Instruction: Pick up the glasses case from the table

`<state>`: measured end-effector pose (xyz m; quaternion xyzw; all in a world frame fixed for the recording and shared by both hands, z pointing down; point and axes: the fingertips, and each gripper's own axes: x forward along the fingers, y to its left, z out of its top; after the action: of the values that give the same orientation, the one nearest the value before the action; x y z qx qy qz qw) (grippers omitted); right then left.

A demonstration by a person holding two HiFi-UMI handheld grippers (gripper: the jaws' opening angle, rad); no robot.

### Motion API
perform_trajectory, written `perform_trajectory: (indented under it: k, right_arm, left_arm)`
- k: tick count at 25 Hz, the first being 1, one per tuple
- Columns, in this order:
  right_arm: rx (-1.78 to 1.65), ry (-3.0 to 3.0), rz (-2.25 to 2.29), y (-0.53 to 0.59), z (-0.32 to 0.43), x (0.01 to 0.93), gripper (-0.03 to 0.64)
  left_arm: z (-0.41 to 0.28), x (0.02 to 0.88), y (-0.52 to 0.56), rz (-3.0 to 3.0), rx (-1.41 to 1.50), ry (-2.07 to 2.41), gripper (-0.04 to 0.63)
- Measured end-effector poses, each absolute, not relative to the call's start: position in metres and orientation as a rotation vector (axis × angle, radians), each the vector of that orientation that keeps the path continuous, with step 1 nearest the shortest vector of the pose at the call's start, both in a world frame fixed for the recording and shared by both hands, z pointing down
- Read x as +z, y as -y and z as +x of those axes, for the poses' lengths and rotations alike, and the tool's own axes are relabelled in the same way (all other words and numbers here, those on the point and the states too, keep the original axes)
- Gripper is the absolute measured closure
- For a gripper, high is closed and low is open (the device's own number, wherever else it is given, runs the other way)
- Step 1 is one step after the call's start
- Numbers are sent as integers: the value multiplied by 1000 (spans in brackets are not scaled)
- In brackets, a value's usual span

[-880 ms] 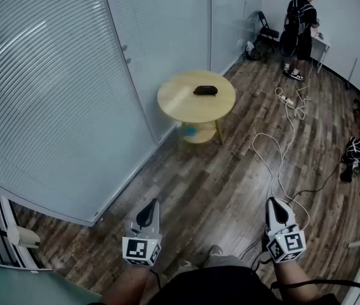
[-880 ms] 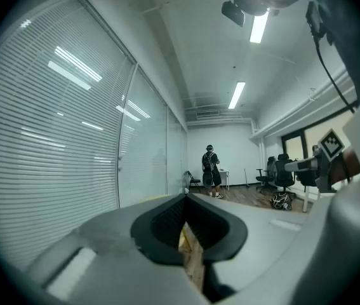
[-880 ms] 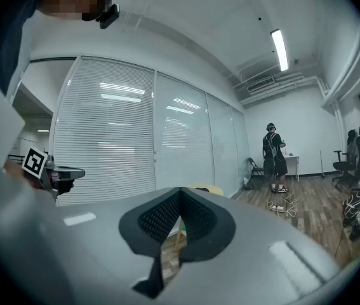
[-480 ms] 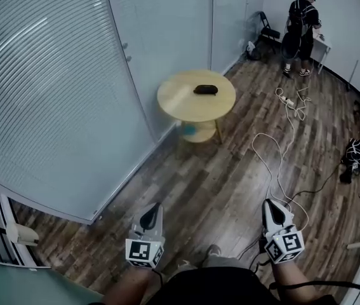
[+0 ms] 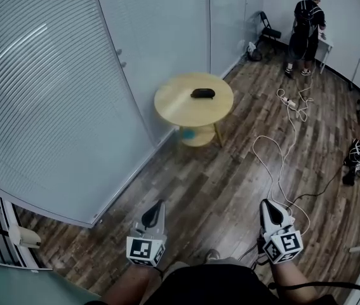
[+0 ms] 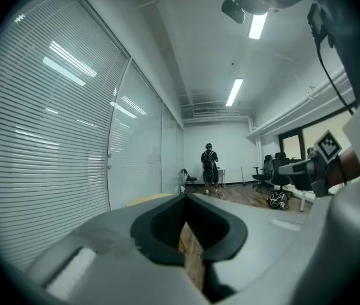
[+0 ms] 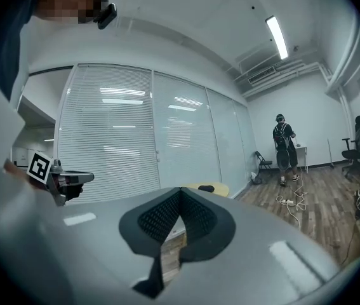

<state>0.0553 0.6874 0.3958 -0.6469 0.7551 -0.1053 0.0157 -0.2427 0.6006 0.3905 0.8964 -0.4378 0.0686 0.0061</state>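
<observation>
Left tongs (image 5: 156, 207) and right tongs (image 5: 267, 206): both closed with nothing between the jaws, held side by side and well short of the round tabletop (image 5: 170, 107). The dark glasses case (image 5: 202, 93) lies on the tabletop, toward its far edge. A white cable (image 5: 280, 161) trails over the wood floor right of the tabletop. A person (image 5: 308, 19) stands beyond the tabletop.

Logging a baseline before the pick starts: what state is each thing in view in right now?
glasses case: looks closed, lying flat on the round table, untouched.
left gripper: shut, empty, well short of the table.
right gripper: shut, empty, well short of the table.
folding chair: unfolded, by the far wall.
blinds: lowered.
white cable: loose, snaking across the floor.
</observation>
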Motion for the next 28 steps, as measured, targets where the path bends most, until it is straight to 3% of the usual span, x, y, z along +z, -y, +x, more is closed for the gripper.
perform_trajectory:
  k: [10, 23, 28]
  right_arm:
    - [-404, -2371, -2015, -626, 98, 431, 609]
    - [-422, -2335, -2198, -403, 124, 447, 609]
    - [-400, -2299, -2204, -328, 101, 435, 609]
  left_arm:
    - [-189, 407, -549, 2792, 245, 1354, 592]
    - [-170, 437, -294, 2794, 241, 1219, 592]
    - [-173, 427, -209, 2851, 245, 1168, 592]
